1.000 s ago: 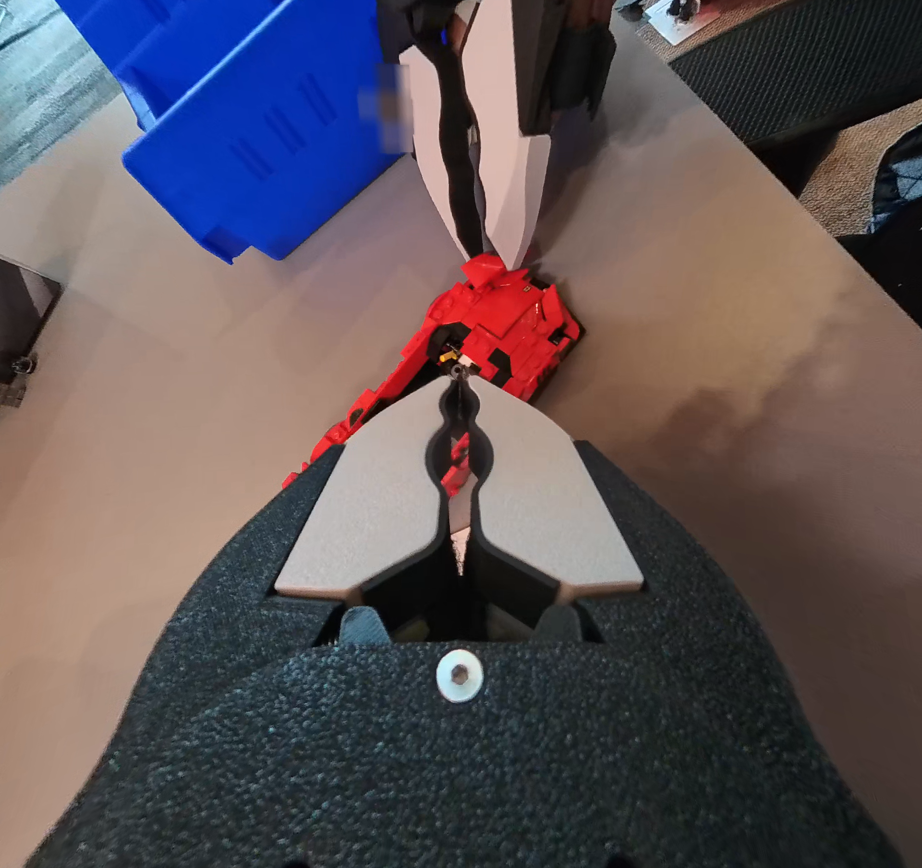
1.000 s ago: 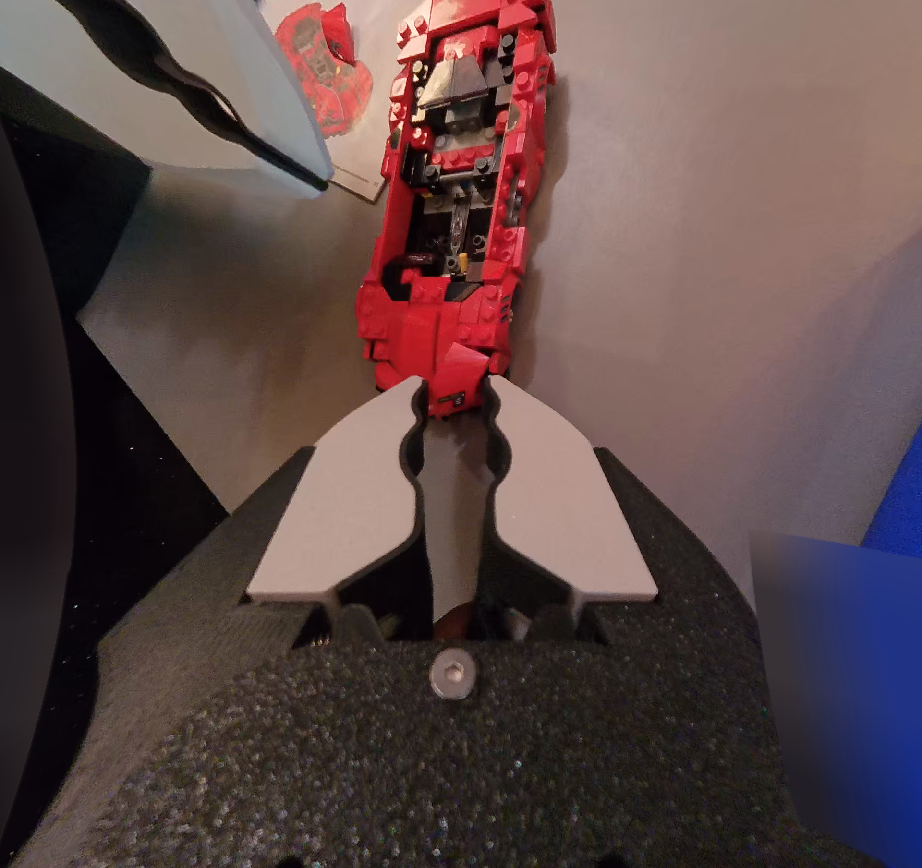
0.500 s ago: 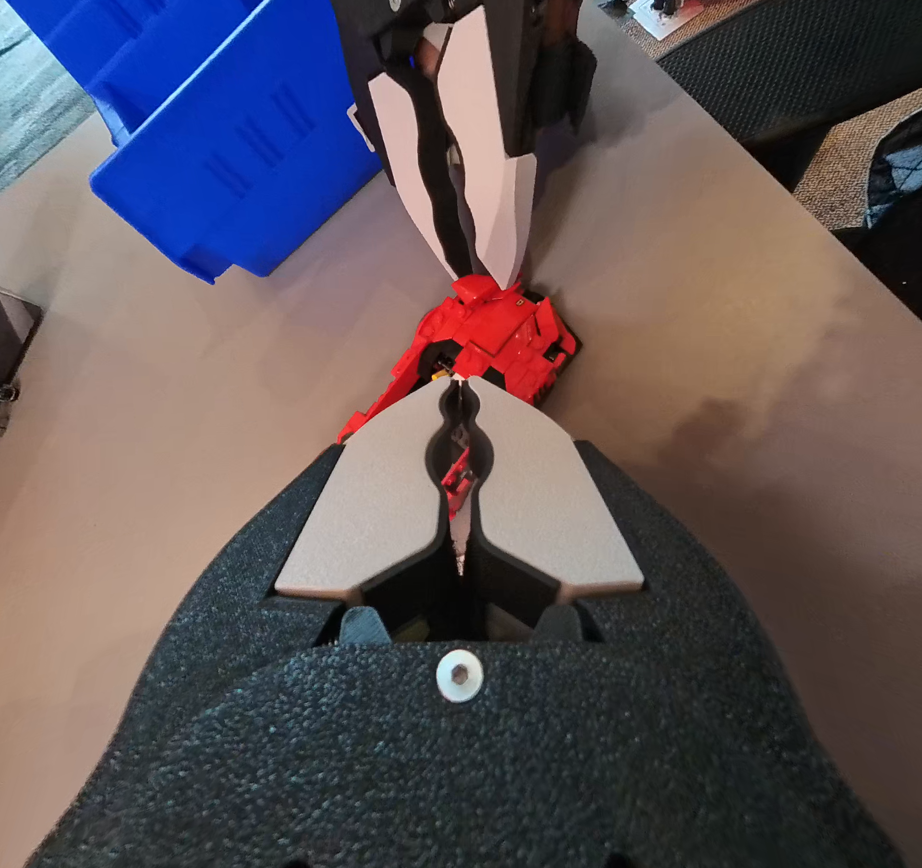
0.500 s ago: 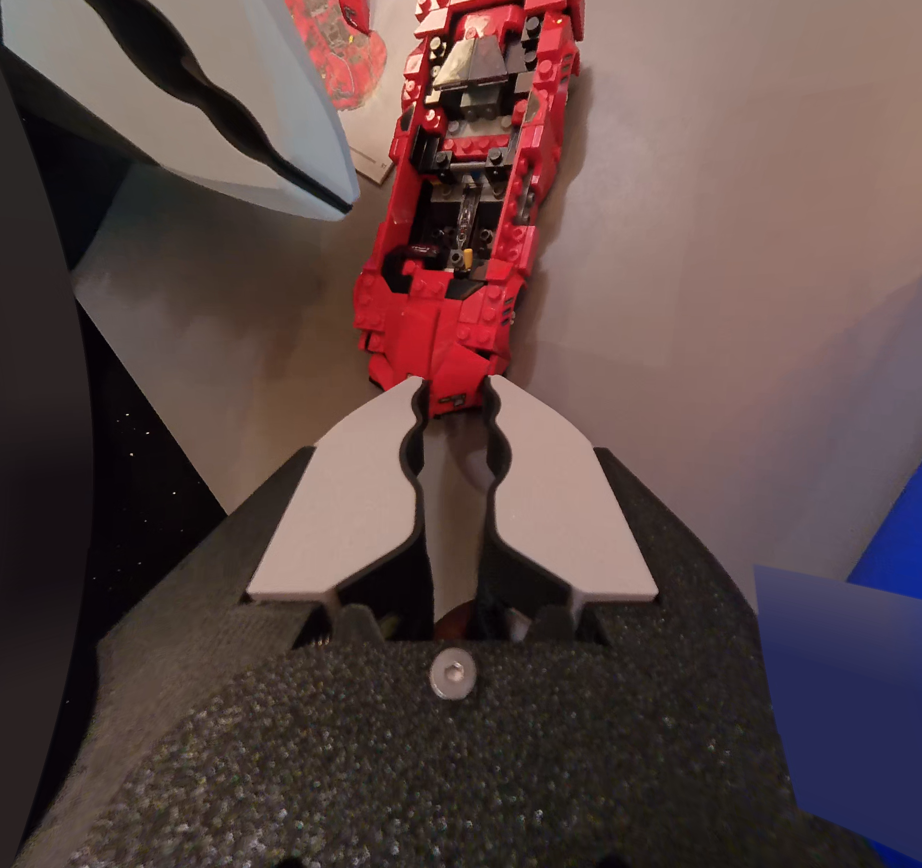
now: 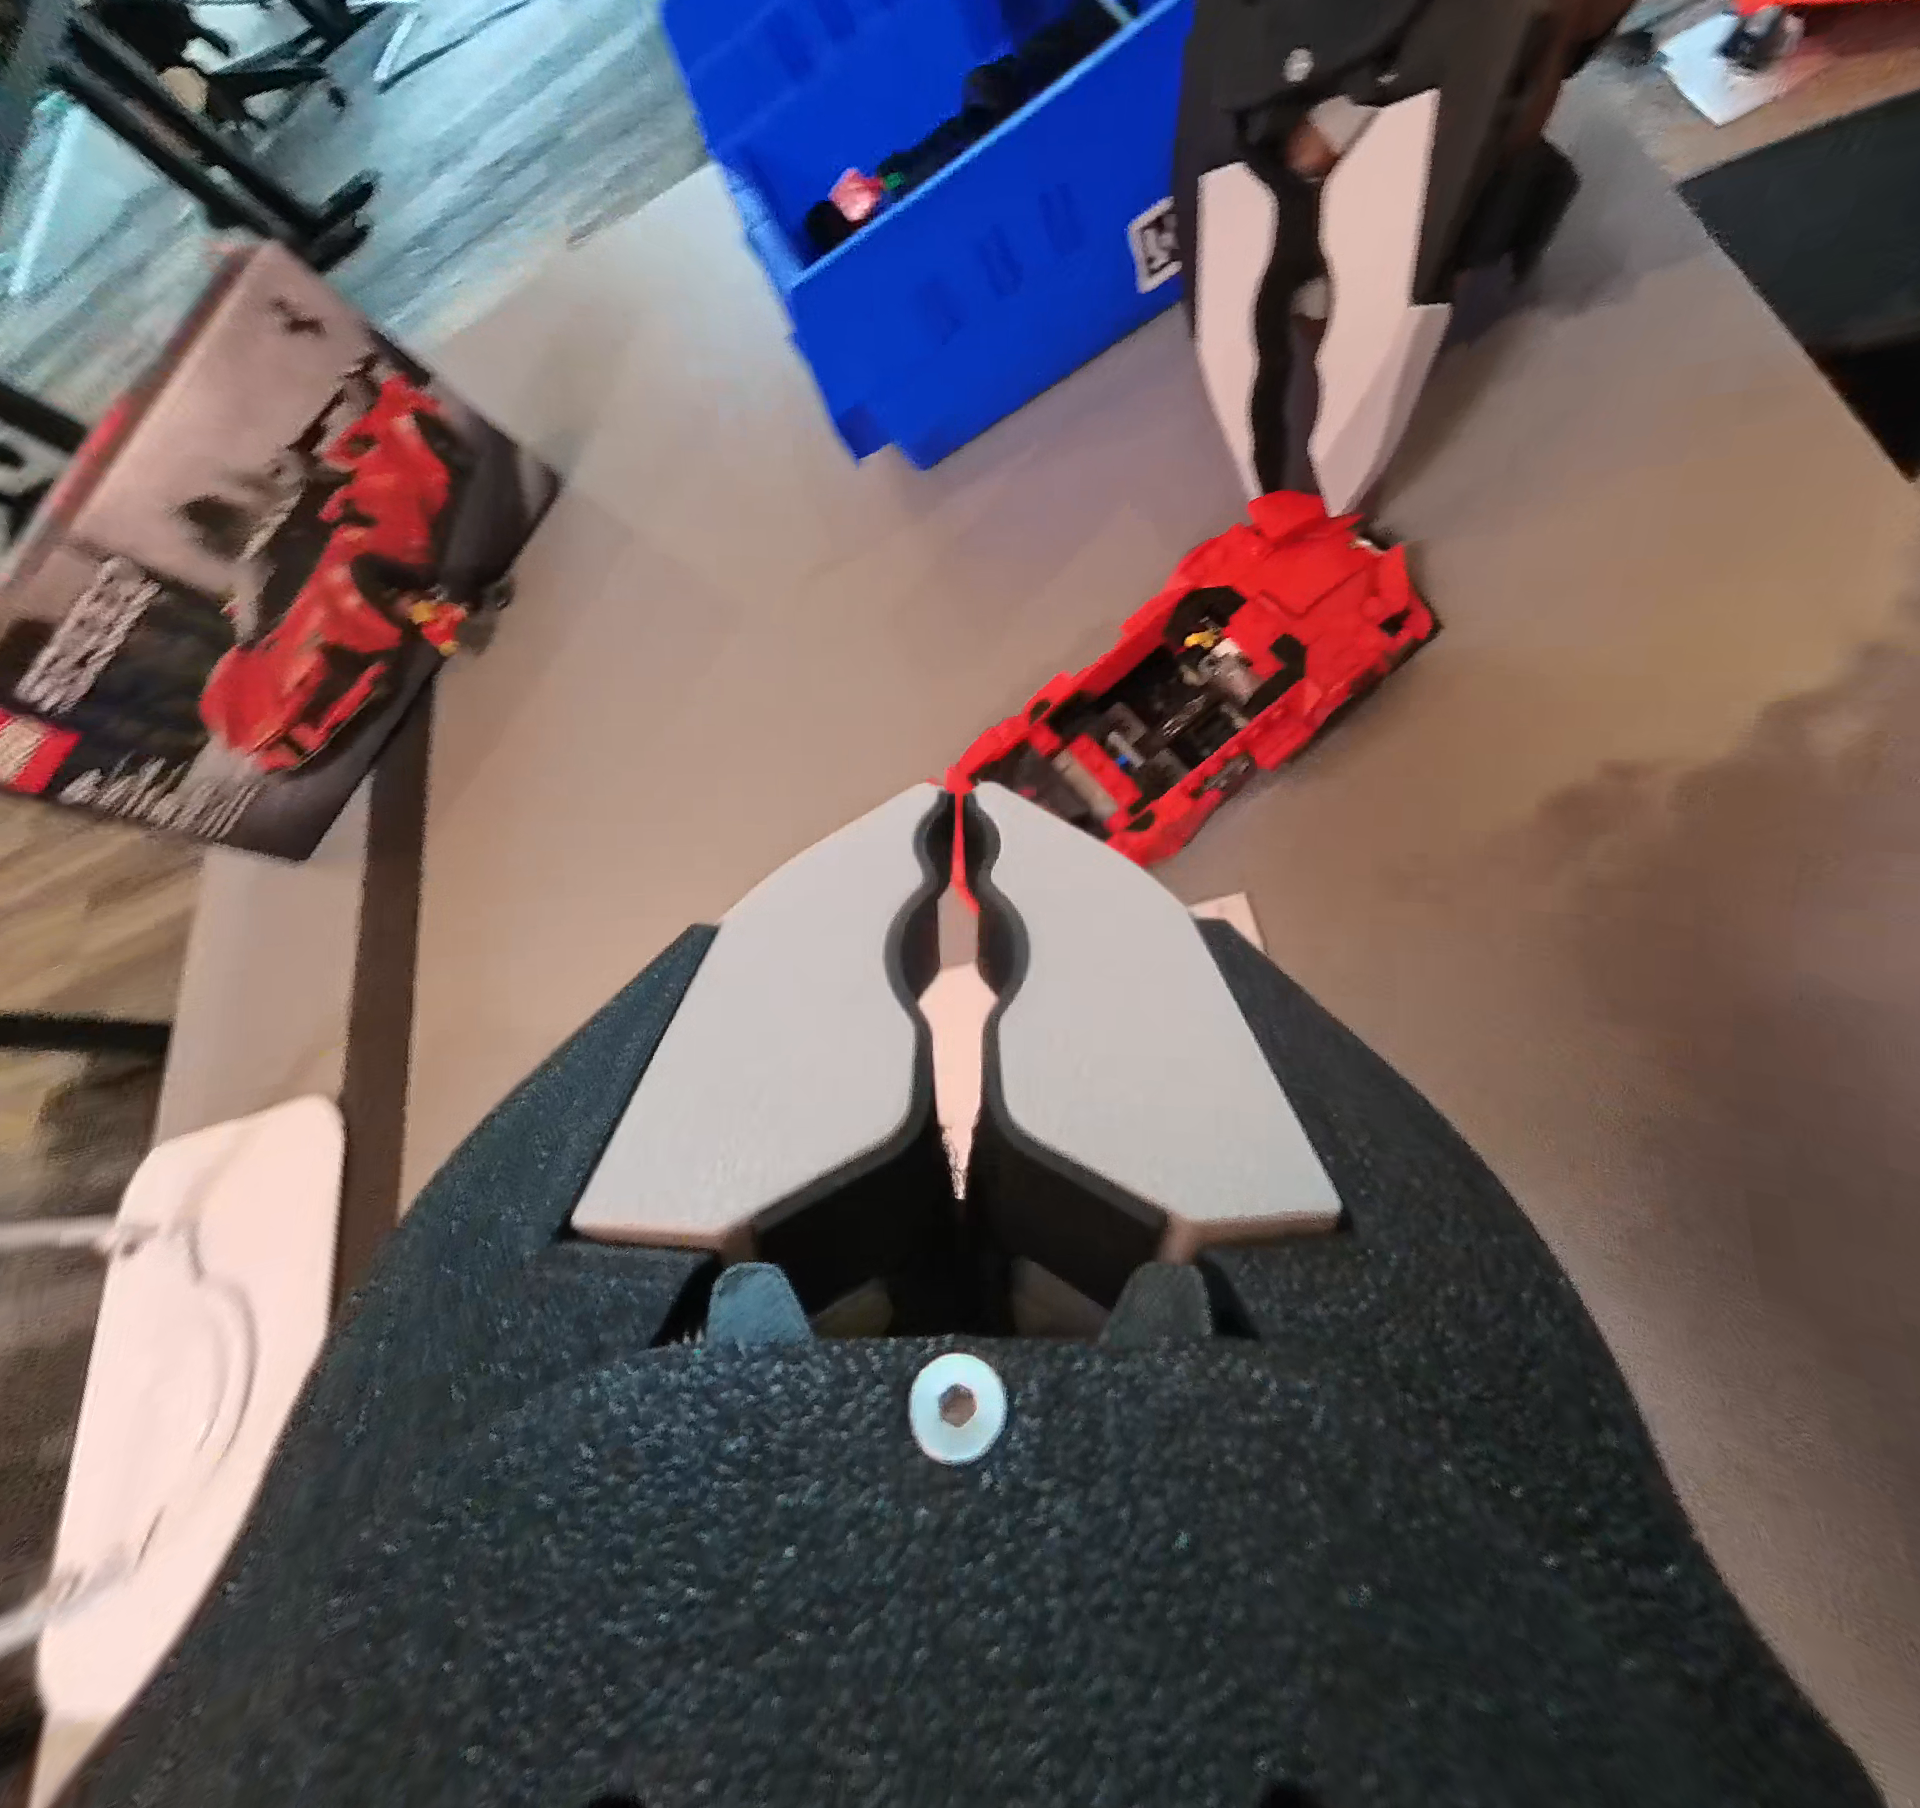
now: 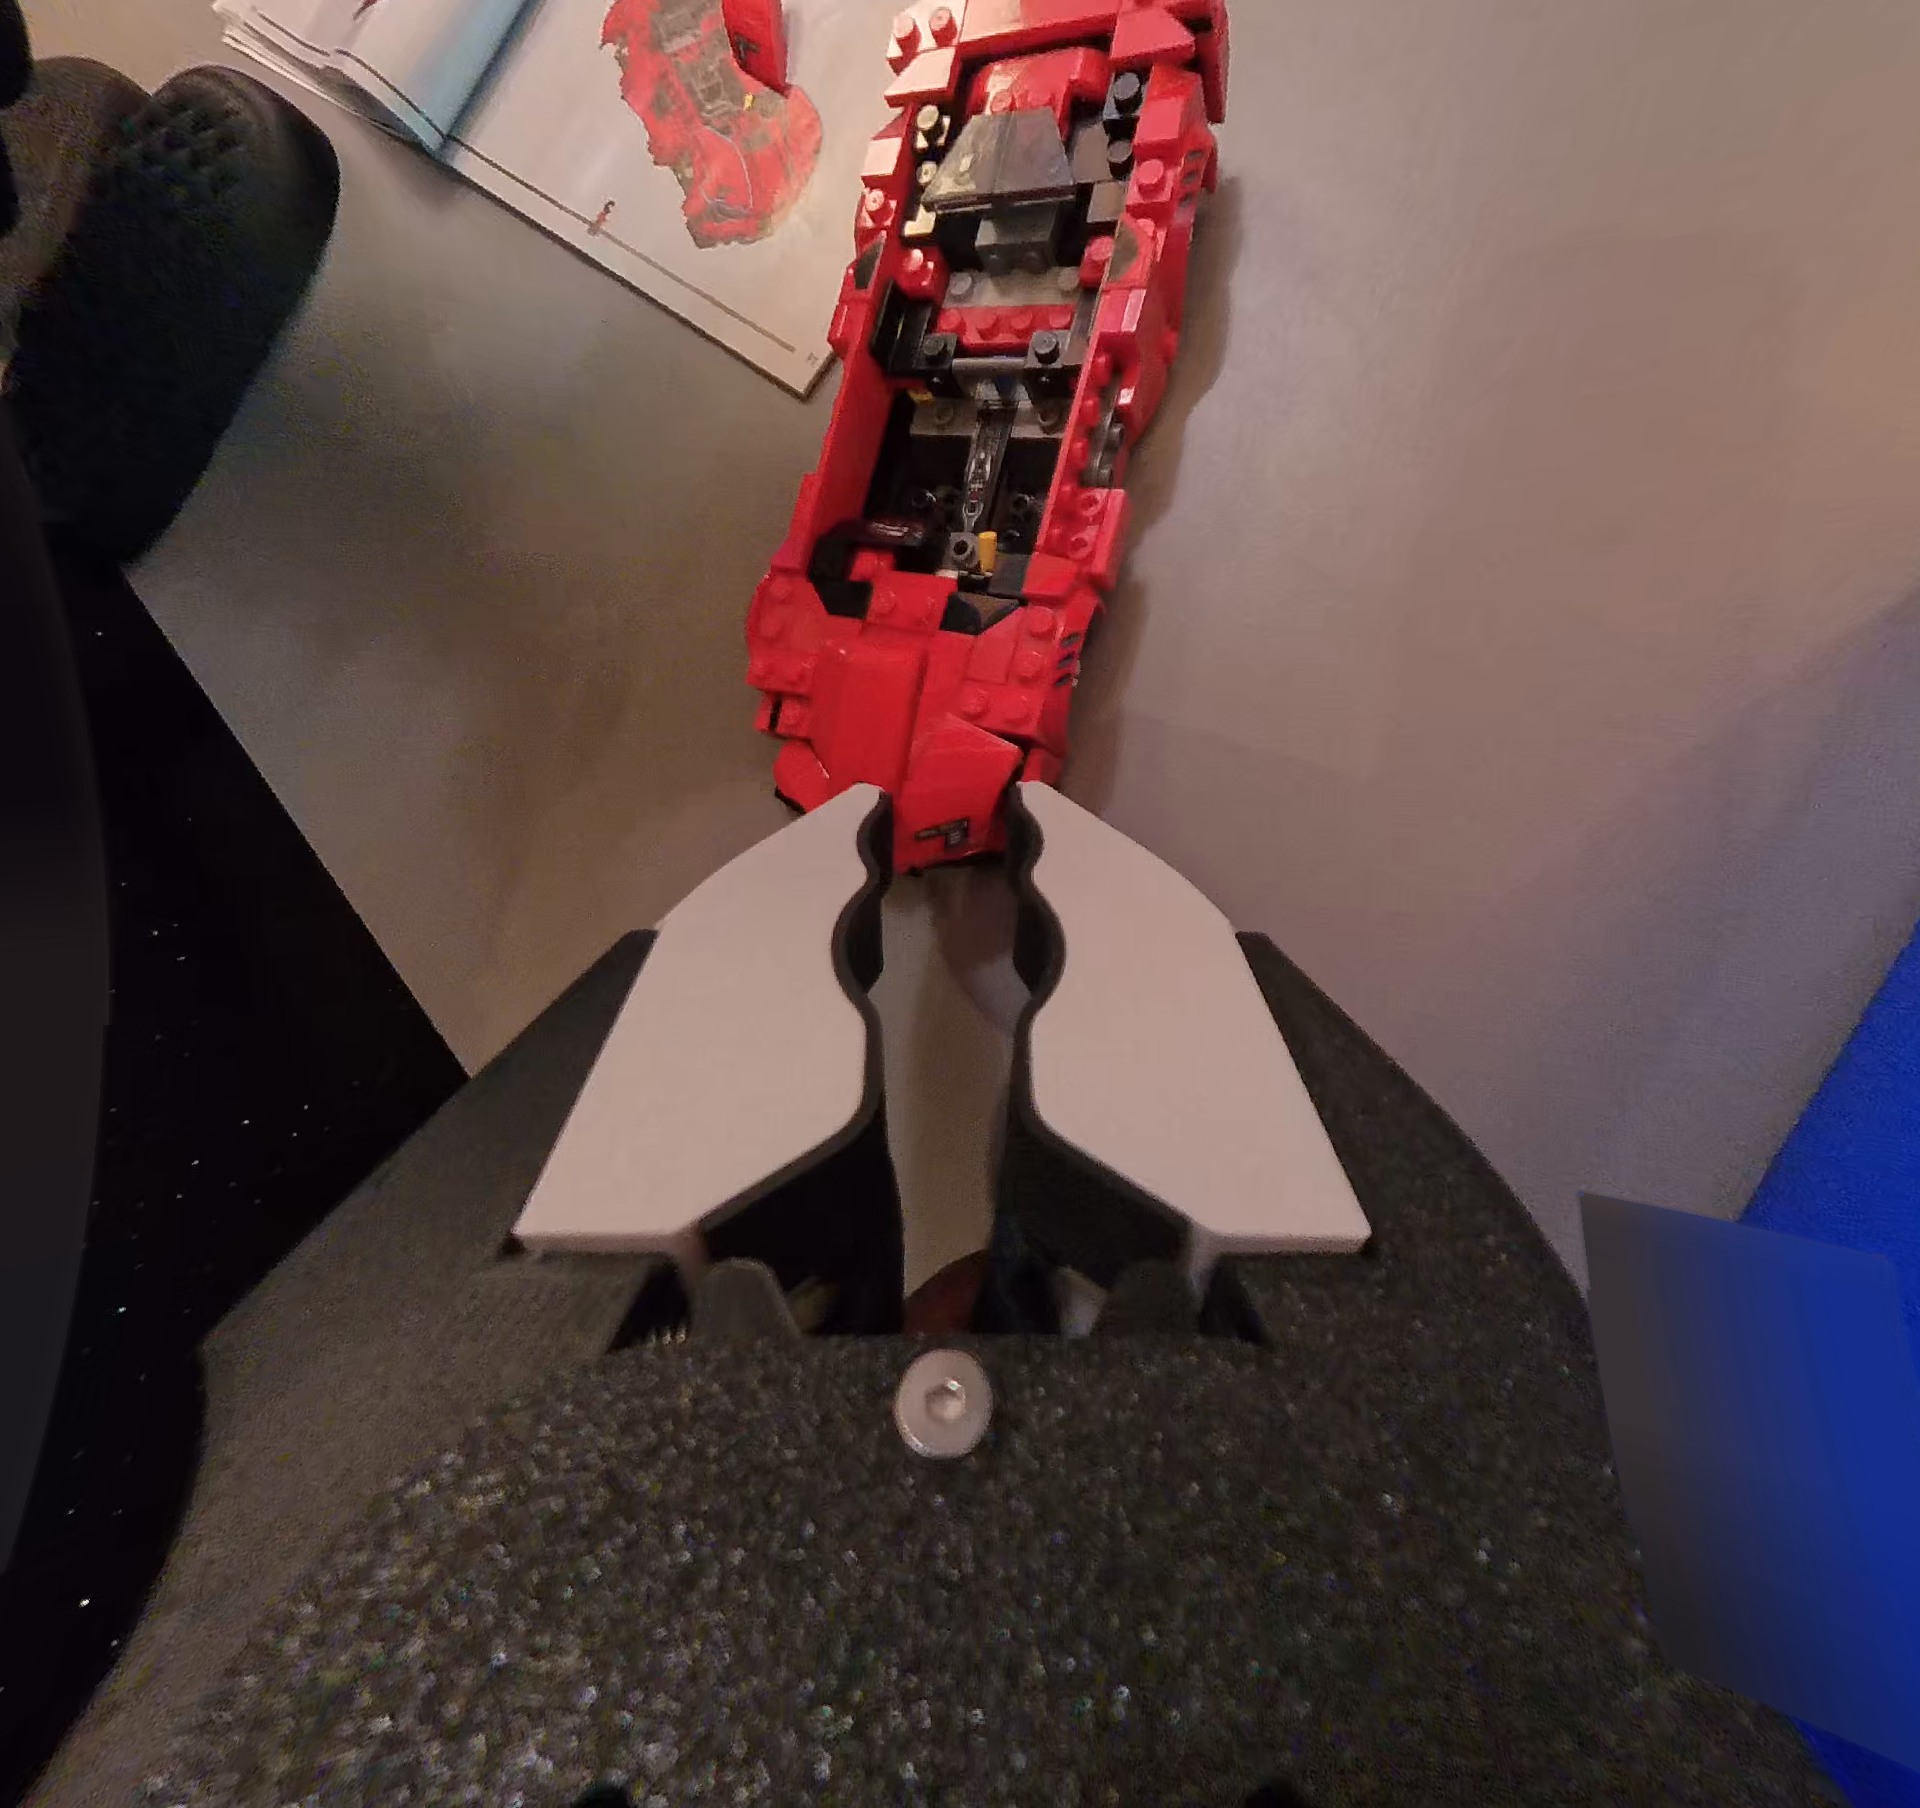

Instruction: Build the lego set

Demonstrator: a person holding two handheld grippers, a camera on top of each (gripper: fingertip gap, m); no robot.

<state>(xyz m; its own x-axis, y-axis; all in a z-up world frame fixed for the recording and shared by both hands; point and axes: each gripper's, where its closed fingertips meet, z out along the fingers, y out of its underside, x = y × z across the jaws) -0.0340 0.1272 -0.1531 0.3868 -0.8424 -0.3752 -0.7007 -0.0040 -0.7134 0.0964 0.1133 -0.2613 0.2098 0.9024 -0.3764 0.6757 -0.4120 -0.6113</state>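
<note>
The red toy car [image 6: 977,387] lies on the grey desk [image 6: 1507,356], long and low, its roof off so that black and grey bricks show in the open middle. Its nose points toward the right gripper [image 6: 948,808], whose jaws stand a little apart with the nose tip between them; whether the pads press on it cannot be told. In the left wrist view the car [image 5: 1226,678] lies slantwise to the right of centre, and the right gripper [image 5: 1311,485] comes down onto its far end. The left gripper [image 5: 961,802] is nearly together, clamped on a thin red piece [image 5: 964,859] near the car's near end. An open booklet [image 6: 582,127] lies left of the car. A blue bin [image 5: 935,200] stands at the far side, a box [image 5: 260,563] at the left.
</note>
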